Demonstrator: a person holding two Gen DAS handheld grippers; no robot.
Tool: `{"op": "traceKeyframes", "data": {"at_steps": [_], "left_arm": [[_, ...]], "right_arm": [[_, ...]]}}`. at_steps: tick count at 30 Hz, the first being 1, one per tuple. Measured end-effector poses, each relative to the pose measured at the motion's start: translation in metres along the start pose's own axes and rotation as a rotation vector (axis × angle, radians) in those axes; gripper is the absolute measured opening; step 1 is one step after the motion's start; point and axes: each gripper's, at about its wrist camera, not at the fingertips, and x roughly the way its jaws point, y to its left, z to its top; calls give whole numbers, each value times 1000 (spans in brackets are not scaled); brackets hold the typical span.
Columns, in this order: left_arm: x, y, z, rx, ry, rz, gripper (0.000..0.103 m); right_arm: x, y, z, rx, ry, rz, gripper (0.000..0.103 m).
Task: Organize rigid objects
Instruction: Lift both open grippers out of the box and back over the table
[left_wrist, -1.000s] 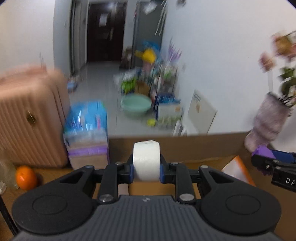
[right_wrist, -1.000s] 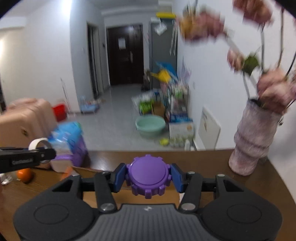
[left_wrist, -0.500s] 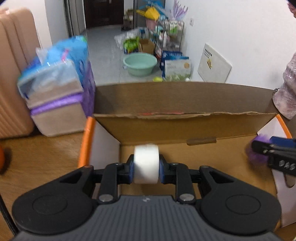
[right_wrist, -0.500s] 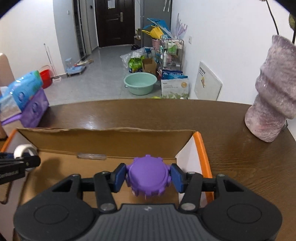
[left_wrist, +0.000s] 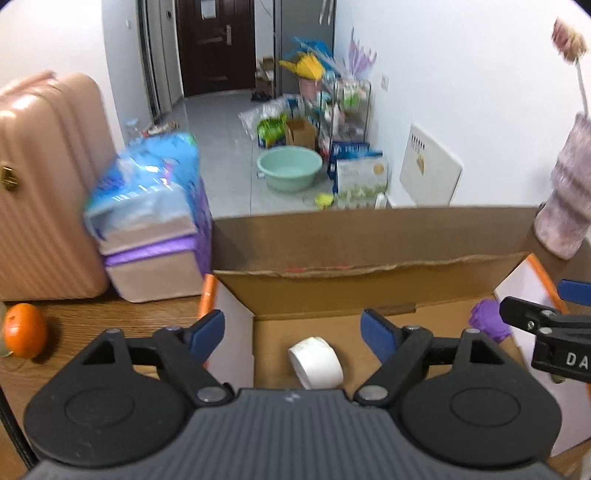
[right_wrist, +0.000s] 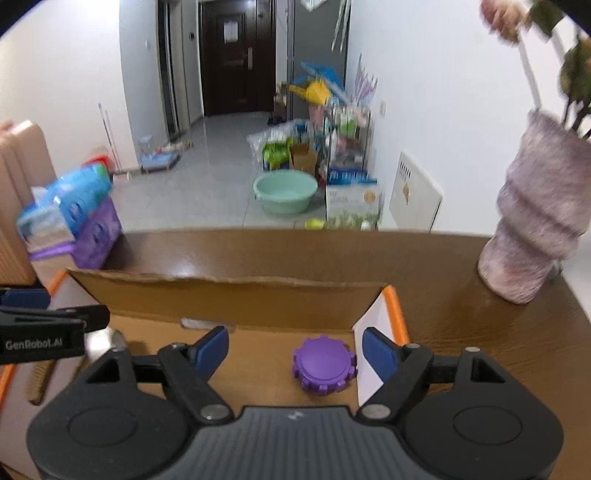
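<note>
Releasing items into cardboard box

Left tool (left_wrist: 293, 330) and right tool (right_wrist: 295, 349): jaws opening, nothing gripped. White tape roll (left_wrist: 316, 362) and purple gear cap (right_wrist: 325, 365) lie on cardboard box (right_wrist: 229, 291) floor. Next: lift clear, fetch another object.

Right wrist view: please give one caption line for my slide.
Opening right tongs above a purple gear lying free in the cardboard box.

Left gripper (left_wrist: 293, 330): black linkage arms, blue pads (left_wrist: 207, 332), silver pivot screws, ribbed grey body, two round black housings. Right gripper (right_wrist: 294, 350): same build. Side bar of the left one reads "GenRobot.AI"; the right's shows "DA", the rest cut off, perhaps a longer label.
</note>
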Motion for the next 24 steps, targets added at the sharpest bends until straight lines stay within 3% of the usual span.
{"op": "traceKeyframes", "data": {"at_steps": [1, 6, 11, 14, 16, 24], "left_arm": [[-14, 2, -1, -13, -35, -4, 83], [-72, 3, -14, -29, -208, 22, 89], [-130, 7, -35, -55, -335, -2, 89], [-163, 5, -50, -27, -423, -9, 102], [-183, 5, -60, -18, -478, -9, 103], [-244, -2, -95, -4, -591, 23, 103]], "right_arm": [[-12, 1, -2, 5, -29, -1, 89], [-69, 4, -13, 9, -131, -4, 90], [-128, -1, -27, 35, -249, -14, 93], [-162, -4, -39, 57, -344, -10, 99], [-183, -7, -48, 78, -396, -11, 100], [-254, -9, -85, 113, -575, -7, 103]]}}
